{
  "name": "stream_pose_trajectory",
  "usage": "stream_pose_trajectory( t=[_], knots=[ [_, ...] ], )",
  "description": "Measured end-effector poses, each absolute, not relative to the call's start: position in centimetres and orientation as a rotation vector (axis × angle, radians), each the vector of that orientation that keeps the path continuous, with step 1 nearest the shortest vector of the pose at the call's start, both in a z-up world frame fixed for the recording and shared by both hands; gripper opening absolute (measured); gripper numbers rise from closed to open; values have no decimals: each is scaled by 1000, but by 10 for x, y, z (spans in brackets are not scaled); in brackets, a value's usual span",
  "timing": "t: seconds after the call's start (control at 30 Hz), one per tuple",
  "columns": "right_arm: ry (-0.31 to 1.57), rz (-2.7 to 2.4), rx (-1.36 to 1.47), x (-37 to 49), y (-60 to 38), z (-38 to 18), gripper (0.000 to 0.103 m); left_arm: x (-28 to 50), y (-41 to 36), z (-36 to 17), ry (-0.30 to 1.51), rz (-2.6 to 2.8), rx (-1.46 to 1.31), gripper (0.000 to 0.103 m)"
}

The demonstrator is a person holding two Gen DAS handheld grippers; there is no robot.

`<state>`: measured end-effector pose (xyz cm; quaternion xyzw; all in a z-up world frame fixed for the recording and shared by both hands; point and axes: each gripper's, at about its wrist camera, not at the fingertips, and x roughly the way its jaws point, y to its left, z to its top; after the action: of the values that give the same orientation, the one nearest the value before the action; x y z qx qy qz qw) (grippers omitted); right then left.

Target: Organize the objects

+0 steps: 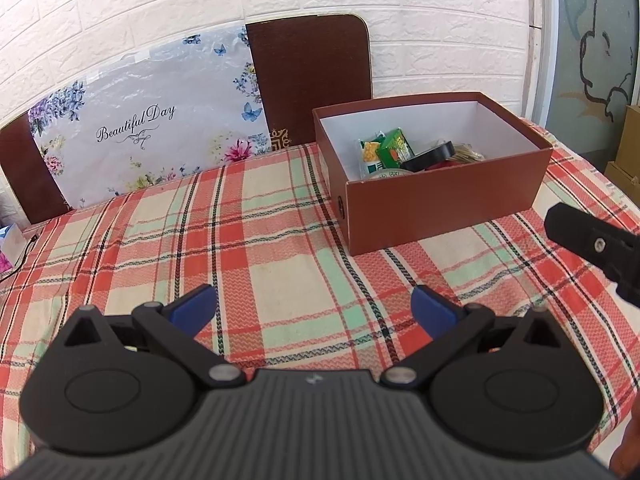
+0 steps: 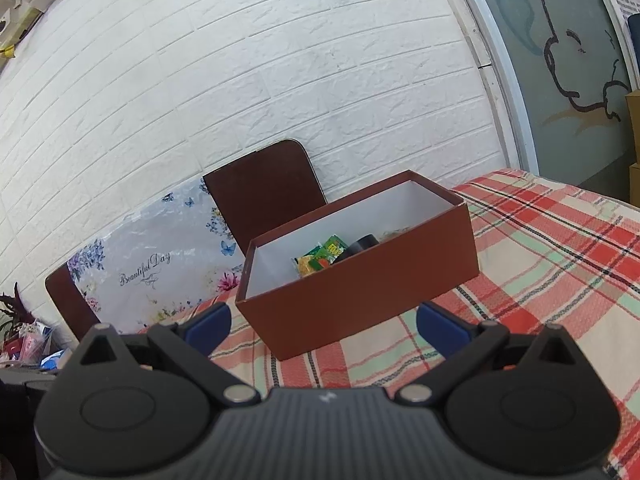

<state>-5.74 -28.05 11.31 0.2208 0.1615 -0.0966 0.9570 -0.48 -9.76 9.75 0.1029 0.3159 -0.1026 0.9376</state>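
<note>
A brown cardboard box [image 1: 444, 204] with a white inside stands open on the plaid tablecloth [image 1: 240, 232]. Inside it lie a green packet [image 1: 396, 146], a yellow-and-green packet [image 1: 370, 154], a black roll [image 1: 434, 156] and a round tin, partly hidden by the near wall. My left gripper [image 1: 314, 306] hovers open over bare cloth in front of the box, nothing between its blue pads. The right gripper [image 2: 323, 322] is open too, just short of the box [image 2: 360, 284], and its black finger [image 1: 592, 240] shows at the right edge of the left wrist view.
Brown chair backs [image 1: 310, 76] lean against the white brick wall behind the table, with a floral "Beautiful Day" sheet [image 1: 152, 120] over them. Cardboard cartons [image 1: 628, 148] stand far right. Small clutter [image 2: 28, 344] and a plant sit at the table's left end.
</note>
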Motion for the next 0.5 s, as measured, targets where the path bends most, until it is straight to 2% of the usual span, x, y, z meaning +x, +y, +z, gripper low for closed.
stream_pose_trajectory(
  t=[0.5],
  knots=[
    [325, -192, 446, -59, -278, 112, 103, -6, -96, 96, 651, -212, 209, 103]
  ],
)
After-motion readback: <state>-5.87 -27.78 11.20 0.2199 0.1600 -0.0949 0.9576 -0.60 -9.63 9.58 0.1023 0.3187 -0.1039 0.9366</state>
